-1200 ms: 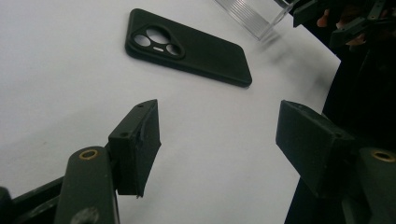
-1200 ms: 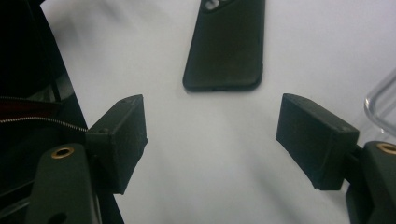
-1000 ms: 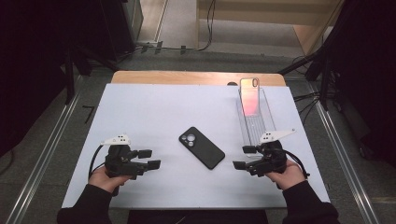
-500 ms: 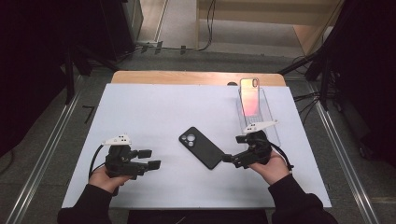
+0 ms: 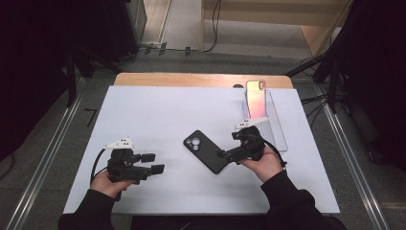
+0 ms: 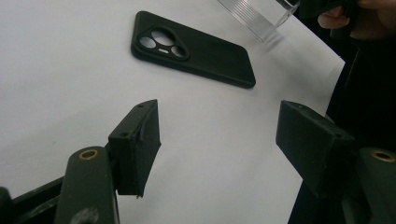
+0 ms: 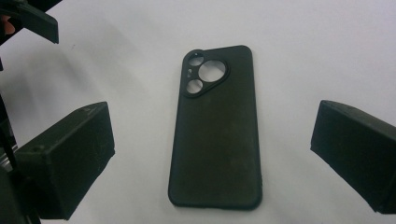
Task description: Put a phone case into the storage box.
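Observation:
A black phone [image 5: 205, 150] lies camera-side up on the middle of the white table [image 5: 158, 110]. My right gripper [image 5: 224, 155] is at its lower right end. In the right gripper view the phone [image 7: 217, 126] lies between the wide-apart jaws of the right gripper [image 7: 217, 154], and neither pad touches it. Those jaws have just been opening. My left gripper [image 5: 154, 163] rests at the front left, open and empty. In the left gripper view the left gripper [image 6: 224, 140] points toward the phone [image 6: 194, 49] farther off.
A pink iridescent phone [image 5: 256, 98] stands upright in a clear ribbed stand [image 5: 274, 128] at the back right, just behind my right hand. A wooden edge [image 5: 191, 79] runs along the far side of the table. Metal rails flank the table on both sides.
My right gripper has moved left from the table's right side up to the black phone's end. The left gripper has not moved.

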Demonstrator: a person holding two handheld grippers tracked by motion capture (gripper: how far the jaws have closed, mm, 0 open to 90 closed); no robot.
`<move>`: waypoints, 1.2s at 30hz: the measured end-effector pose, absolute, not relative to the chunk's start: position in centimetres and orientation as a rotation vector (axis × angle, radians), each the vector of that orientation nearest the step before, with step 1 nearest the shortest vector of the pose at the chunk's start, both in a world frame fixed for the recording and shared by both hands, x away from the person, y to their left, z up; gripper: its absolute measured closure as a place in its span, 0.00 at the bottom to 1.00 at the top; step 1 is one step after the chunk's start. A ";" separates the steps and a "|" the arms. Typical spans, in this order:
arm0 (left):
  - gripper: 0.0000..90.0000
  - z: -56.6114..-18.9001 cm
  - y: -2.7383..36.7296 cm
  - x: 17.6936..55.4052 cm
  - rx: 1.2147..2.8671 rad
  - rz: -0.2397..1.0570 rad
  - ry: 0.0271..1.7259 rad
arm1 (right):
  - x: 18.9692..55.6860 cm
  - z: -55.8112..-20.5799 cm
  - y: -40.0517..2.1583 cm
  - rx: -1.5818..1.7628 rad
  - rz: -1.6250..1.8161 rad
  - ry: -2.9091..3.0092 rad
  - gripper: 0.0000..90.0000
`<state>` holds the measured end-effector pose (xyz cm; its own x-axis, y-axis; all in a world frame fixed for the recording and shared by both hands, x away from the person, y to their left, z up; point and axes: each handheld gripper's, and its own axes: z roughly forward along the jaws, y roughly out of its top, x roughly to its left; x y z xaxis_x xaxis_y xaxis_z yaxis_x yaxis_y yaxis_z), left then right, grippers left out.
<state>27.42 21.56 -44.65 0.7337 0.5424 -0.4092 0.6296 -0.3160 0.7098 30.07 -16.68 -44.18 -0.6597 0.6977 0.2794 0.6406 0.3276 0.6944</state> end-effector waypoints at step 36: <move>0.34 -44.8 21.4 27.4 2.022 -0.104 0.878 | 33.2 -47.3 -11.1 1.240 1.137 2.523 0.05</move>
<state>27.41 21.38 -44.83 0.7444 0.5428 -0.3890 0.6188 -0.3416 0.7074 33.22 -11.11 -47.29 -0.6606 0.7192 0.2152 0.6375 0.3861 0.6667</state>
